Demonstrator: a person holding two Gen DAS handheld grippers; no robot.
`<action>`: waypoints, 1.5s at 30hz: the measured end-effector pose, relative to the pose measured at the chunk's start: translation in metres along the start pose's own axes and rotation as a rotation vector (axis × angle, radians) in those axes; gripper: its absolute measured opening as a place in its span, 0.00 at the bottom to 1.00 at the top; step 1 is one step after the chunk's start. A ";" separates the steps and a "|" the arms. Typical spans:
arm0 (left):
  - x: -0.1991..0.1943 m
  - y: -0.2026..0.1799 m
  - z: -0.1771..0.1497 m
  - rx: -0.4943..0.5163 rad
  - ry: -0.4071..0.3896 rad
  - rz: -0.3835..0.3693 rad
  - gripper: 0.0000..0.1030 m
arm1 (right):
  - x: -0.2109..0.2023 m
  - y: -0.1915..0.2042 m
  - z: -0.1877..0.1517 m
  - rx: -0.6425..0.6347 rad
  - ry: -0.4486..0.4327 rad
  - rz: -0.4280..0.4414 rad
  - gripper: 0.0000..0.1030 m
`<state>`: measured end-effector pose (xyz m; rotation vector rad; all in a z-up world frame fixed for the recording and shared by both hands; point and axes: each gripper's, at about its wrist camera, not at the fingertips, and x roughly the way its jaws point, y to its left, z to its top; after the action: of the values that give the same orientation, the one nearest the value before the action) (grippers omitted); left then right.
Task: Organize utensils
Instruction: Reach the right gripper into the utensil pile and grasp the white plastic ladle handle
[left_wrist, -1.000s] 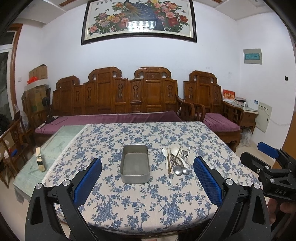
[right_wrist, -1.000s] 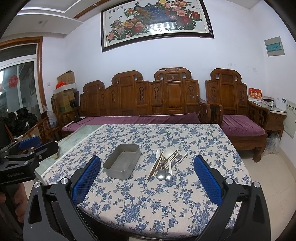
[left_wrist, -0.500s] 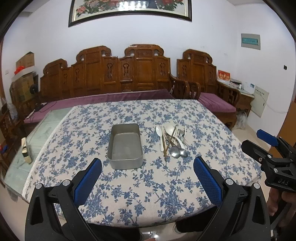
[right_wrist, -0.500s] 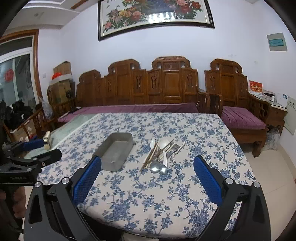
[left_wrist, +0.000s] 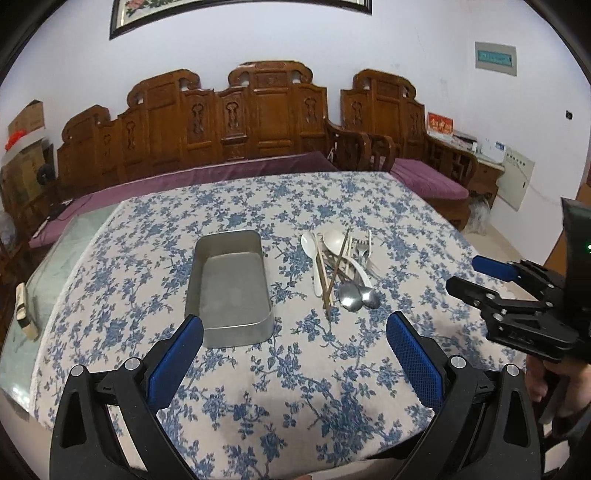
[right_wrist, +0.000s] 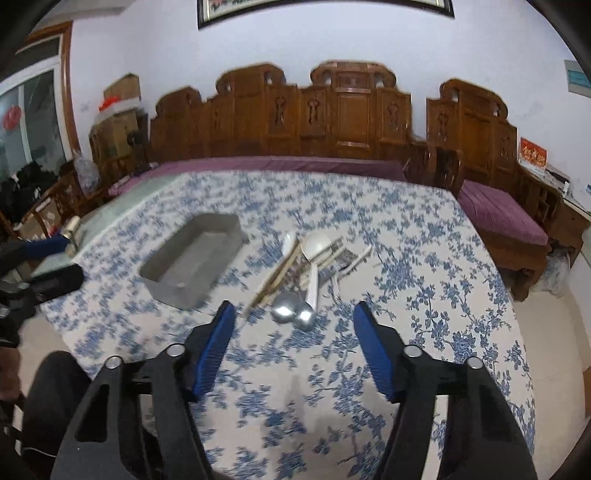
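Note:
An empty grey metal tin (left_wrist: 231, 284) lies on the blue-flowered tablecloth (left_wrist: 288, 373); it also shows in the right wrist view (right_wrist: 192, 264). Right of it lies a pile of utensils (left_wrist: 341, 266): white spoons, wooden chopsticks, forks and two metal spoons (right_wrist: 293, 314). My left gripper (left_wrist: 295, 339) is open and empty, above the near table edge in front of the tin. My right gripper (right_wrist: 293, 325) is open and empty, just short of the metal spoons; it also shows in the left wrist view (left_wrist: 476, 275).
A carved wooden bench (left_wrist: 236, 122) with purple cushions stands behind the table, and a wooden chair (right_wrist: 491, 177) at the right. A glass-topped side table (left_wrist: 48, 258) with a small object adjoins the left edge. Cardboard boxes (right_wrist: 118, 110) stand far left.
Both grippers have moved forward and tilted down toward the table. The right gripper has come close to the utensil pile and its jaws have narrowed somewhat. Nothing on the table has moved.

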<state>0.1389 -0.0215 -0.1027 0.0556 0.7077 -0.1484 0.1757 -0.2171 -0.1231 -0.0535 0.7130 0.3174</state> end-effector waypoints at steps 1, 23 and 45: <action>0.004 0.000 0.001 0.003 0.007 0.001 0.93 | 0.009 -0.004 0.000 0.003 0.015 0.004 0.57; 0.094 -0.007 0.024 0.013 0.112 -0.057 0.93 | 0.194 -0.034 0.027 0.071 0.282 0.071 0.35; 0.142 -0.023 0.021 0.039 0.203 -0.089 0.93 | 0.175 -0.045 0.028 0.010 0.273 0.063 0.12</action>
<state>0.2557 -0.0628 -0.1793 0.0776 0.9108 -0.2441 0.3315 -0.2085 -0.2183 -0.0655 0.9880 0.3710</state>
